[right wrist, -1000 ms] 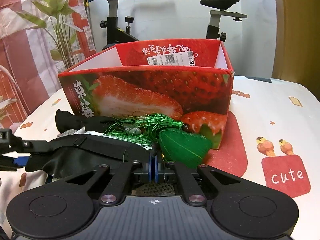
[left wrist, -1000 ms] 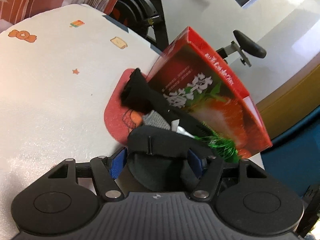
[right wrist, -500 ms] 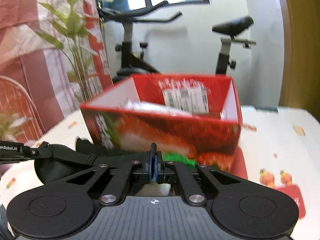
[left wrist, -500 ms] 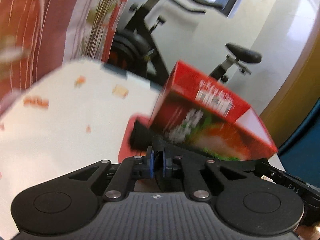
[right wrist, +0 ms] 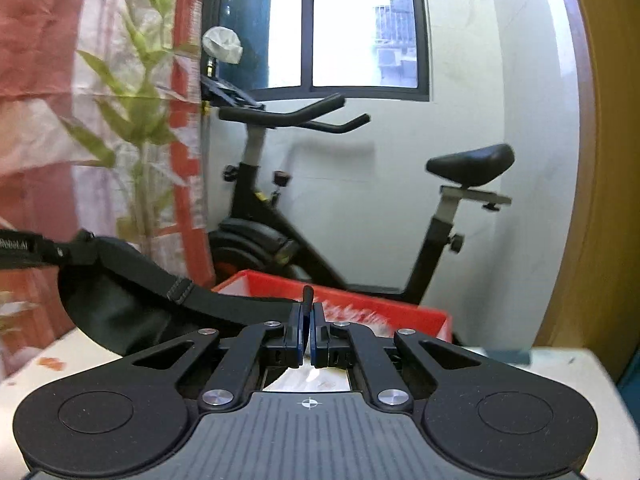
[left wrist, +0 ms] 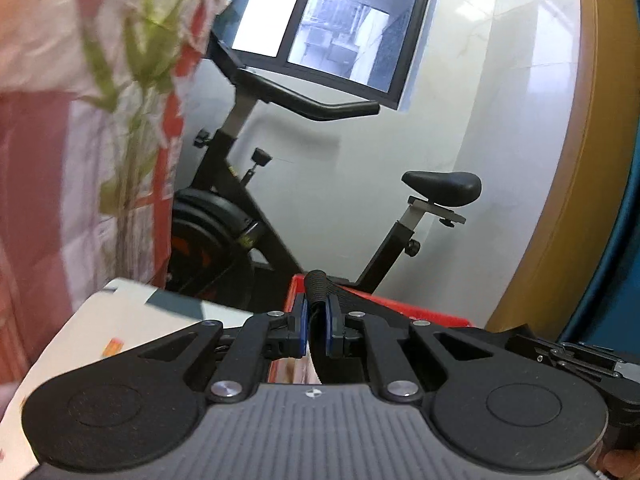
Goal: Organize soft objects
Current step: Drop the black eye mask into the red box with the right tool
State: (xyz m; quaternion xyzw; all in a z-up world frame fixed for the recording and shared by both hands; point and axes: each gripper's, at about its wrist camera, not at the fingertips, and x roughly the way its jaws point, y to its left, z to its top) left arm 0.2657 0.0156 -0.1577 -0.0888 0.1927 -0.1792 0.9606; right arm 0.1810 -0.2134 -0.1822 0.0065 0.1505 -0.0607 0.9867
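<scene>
My left gripper (left wrist: 316, 320) is shut on a black ribbed fold of the soft black pouch (left wrist: 316, 286), which sticks up between its blue pads. My right gripper (right wrist: 307, 328) is shut on a thin black edge of the same pouch (right wrist: 120, 312). In the right wrist view the pouch and its stitched strap (right wrist: 180, 290) stretch left towards the left gripper's finger (right wrist: 24, 250) and hang above the table (right wrist: 60, 360). Just beyond both grippers stands the red strawberry box (right wrist: 360, 306), open at the top, with its rim (left wrist: 400, 310) showing in the left wrist view. What lies below the grippers is hidden.
A black exercise bike (right wrist: 280, 216) stands behind the table against the white wall, under a window (right wrist: 360, 24). A red and white curtain with green leaves (right wrist: 100, 120) hangs at the left. A wooden door frame (right wrist: 608, 160) runs down the right.
The left jaws closed on the black pouch. Both grippers then rose and tipped up, lifting it off the table. The box front and the green tassel have dropped out of view.
</scene>
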